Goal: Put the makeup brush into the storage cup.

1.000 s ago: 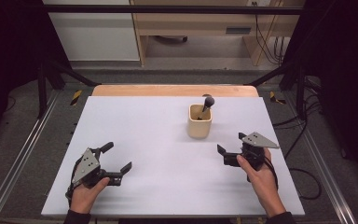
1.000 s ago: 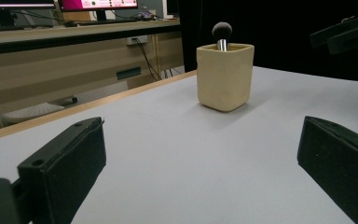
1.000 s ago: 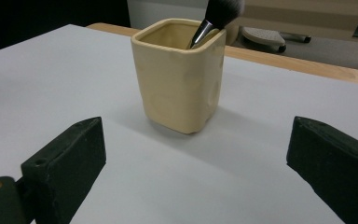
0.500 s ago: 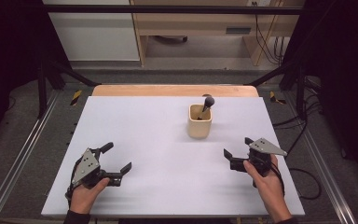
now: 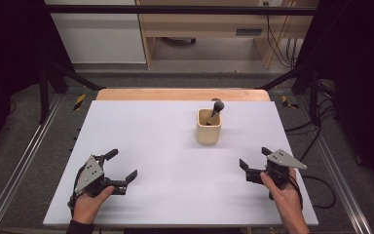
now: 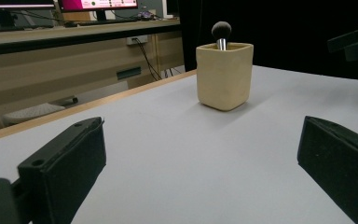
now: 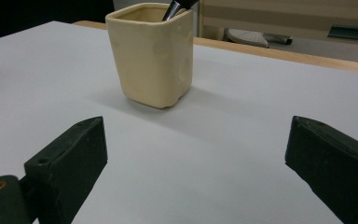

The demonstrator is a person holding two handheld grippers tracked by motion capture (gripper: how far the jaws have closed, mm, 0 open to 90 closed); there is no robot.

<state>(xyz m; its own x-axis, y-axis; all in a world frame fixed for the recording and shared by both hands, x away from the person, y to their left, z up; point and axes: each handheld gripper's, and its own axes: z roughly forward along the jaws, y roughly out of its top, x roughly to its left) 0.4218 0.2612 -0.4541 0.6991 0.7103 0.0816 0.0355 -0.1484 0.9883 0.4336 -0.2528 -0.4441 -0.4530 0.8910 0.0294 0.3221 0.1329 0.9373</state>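
A cream square cup (image 5: 208,127) stands upright on the white table (image 5: 165,136), right of centre toward the back. A black-headed brush (image 5: 217,106) stands in it and leans right. My left gripper (image 5: 122,164) rests open at the front left, empty, far from the cup. My right gripper (image 5: 254,158) is open and empty at the front right, a short way in front of the cup. The left gripper view has the cup (image 6: 224,74) and the brush head (image 6: 221,31) far ahead of the wide jaws. In the right gripper view the cup (image 7: 151,51) stands close ahead, left of centre.
A wooden strip (image 5: 182,94) runs along the table's far edge. Metal frame rails (image 5: 17,170) flank the table, and cables (image 5: 316,185) lie on the floor at the right. A bench and white cabinet (image 5: 97,34) stand beyond the table.
My right gripper has drawn back from the cup toward the front right of the table, still open. The left gripper, cup and brush have not moved.
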